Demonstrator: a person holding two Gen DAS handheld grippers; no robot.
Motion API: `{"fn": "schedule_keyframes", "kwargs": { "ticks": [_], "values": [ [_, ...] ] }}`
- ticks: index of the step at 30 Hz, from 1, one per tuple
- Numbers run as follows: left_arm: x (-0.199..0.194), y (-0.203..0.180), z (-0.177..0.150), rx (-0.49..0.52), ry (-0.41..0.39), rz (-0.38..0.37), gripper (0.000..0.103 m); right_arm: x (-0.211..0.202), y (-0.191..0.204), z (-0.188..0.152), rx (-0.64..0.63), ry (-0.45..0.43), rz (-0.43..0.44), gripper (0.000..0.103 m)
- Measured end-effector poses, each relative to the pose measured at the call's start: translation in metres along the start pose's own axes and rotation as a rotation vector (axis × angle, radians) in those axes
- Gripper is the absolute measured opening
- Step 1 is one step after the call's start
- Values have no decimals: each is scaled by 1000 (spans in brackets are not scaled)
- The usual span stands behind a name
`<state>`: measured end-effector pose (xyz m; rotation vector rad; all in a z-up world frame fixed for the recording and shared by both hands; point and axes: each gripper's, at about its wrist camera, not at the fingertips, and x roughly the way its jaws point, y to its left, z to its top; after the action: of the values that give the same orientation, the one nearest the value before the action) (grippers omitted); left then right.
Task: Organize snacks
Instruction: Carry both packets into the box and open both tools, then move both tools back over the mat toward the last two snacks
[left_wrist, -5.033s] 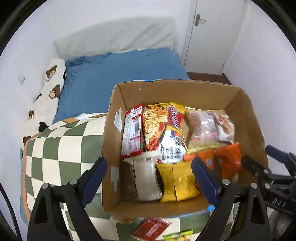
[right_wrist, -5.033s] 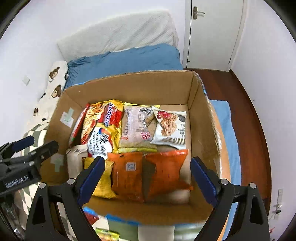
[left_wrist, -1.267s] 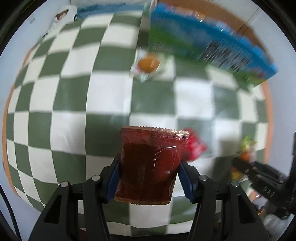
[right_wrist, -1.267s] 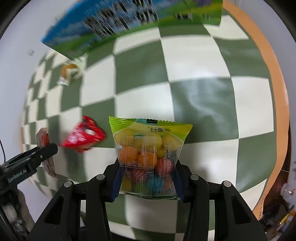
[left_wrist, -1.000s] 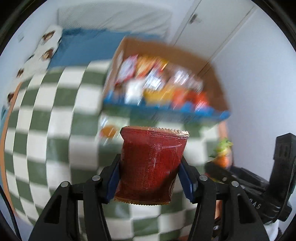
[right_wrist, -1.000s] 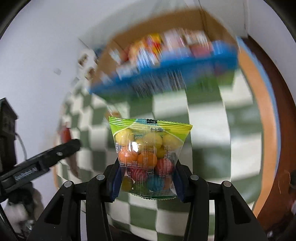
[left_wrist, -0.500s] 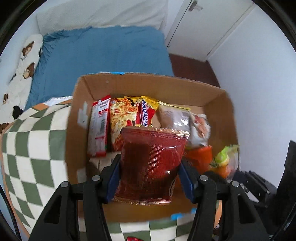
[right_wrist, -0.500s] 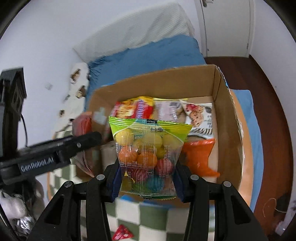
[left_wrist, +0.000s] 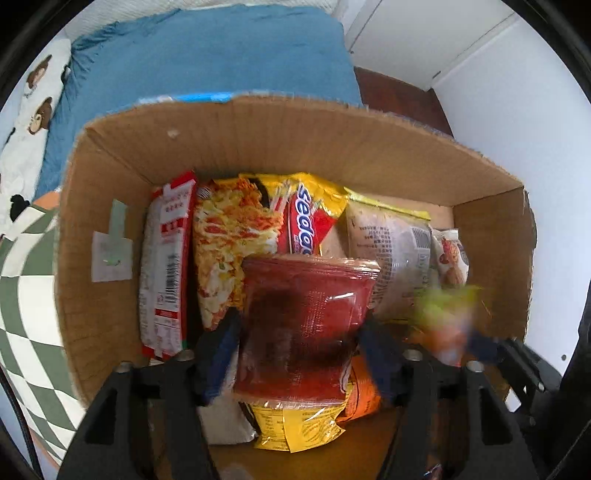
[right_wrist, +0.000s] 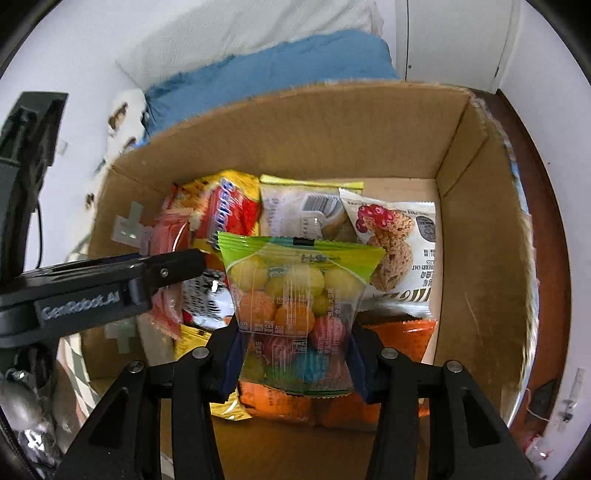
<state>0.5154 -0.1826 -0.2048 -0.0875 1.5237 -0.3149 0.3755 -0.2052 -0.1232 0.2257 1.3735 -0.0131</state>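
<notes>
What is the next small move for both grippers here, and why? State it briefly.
Probably lower both packets a little further and let go. The left gripper is shut on the dark red packet and the right gripper on the candy bag, both already held over the snacks inside the cardboard box, so only the release seems left.

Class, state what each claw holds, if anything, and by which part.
Left claw: dark red packet, gripped by its lower side edges. Right claw: clear candy bag, also by its lower side edges.
</notes>
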Motion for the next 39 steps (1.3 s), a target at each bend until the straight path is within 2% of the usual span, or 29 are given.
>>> {"fn": "schedule_keyframes", "kwargs": {
  "ticks": [1, 2, 3, 11, 19, 30, 32, 39],
  "values": [
    [1, 0, 0, 6, -2, 11, 87, 2, 0, 1, 0, 6, -5, 68],
    [1, -1, 0, 12, -5, 25, 94, 3, -1, 2, -3, 7, -15, 90],
    [1, -1, -2, 17, -10, 37, 95, 3, 0, 3, -9, 5, -28, 96],
    [-6, 0, -15, 12, -38, 49, 96, -8, -4, 3, -3, -8, -81, 96],
    [-34, 13, -55, 11, -116, 79, 96, -21, -15, -12, 16, -27, -109, 96],
    [-79, 23, -102, 28, -261, 129, 96, -58, -4, -33, -20, -126, -135, 96],
    [-83, 18, -100, 26, -288, 133, 96, -67, -2, -39, -26, -150, -134, 96],
    [-113, -1, -136, 61, -419, 161, 96, -98, 5, -66, -34, -237, -132, 96]
  ]
}}
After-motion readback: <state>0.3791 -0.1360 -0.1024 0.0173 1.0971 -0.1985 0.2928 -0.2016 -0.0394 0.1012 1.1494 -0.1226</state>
